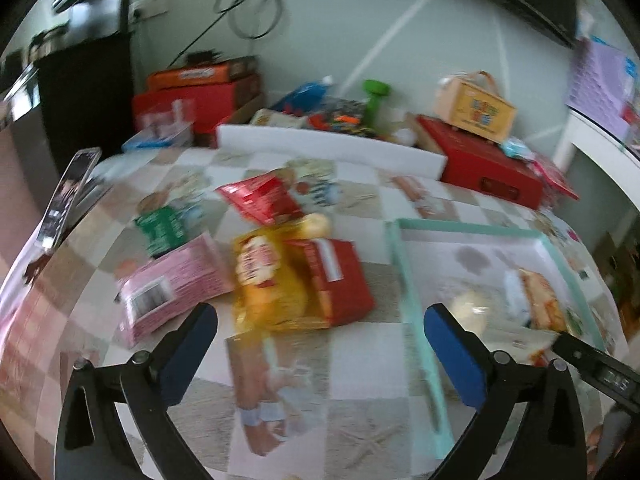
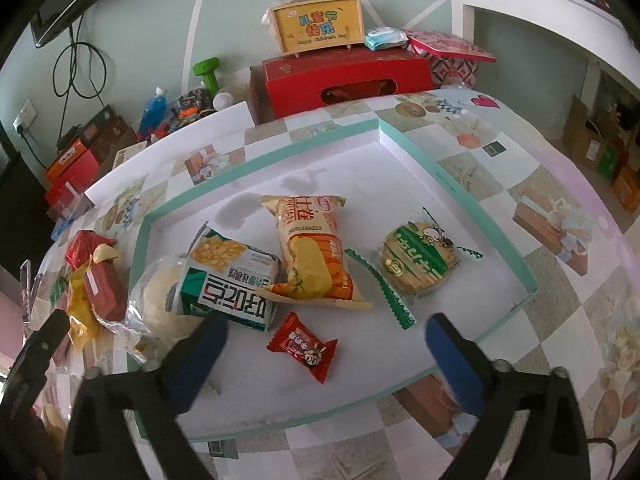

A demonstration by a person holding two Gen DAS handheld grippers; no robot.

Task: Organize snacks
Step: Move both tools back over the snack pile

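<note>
My left gripper (image 1: pixel 320 316) stands open above the checked tablecloth, nothing between its fingers. Just ahead of it lie a pink box (image 1: pixel 172 284), a yellow bag (image 1: pixel 268 280) and a red box (image 1: pixel 336 276); farther off are a red packet (image 1: pixel 260 198) and a green packet (image 1: pixel 162 230). My right gripper (image 2: pixel 326 328) is open over the teal-rimmed tray (image 2: pixel 264 160). A small red candy packet (image 2: pixel 302 346) lies on the tray floor between its fingers, untouched. The tray also holds a wrapped bun (image 2: pixel 160 300), a green-white cracker pack (image 2: pixel 228 280), an orange bag (image 2: pixel 312 256) and a round biscuit (image 2: pixel 416 260).
At the back of the table stand a long red box (image 2: pixel 340 76) with a yellow carry box (image 2: pixel 316 26) on it, a green dumbbell (image 2: pixel 206 72) and a blue bottle (image 2: pixel 154 110). A phone on a stand (image 1: pixel 68 196) sits at the table's left edge.
</note>
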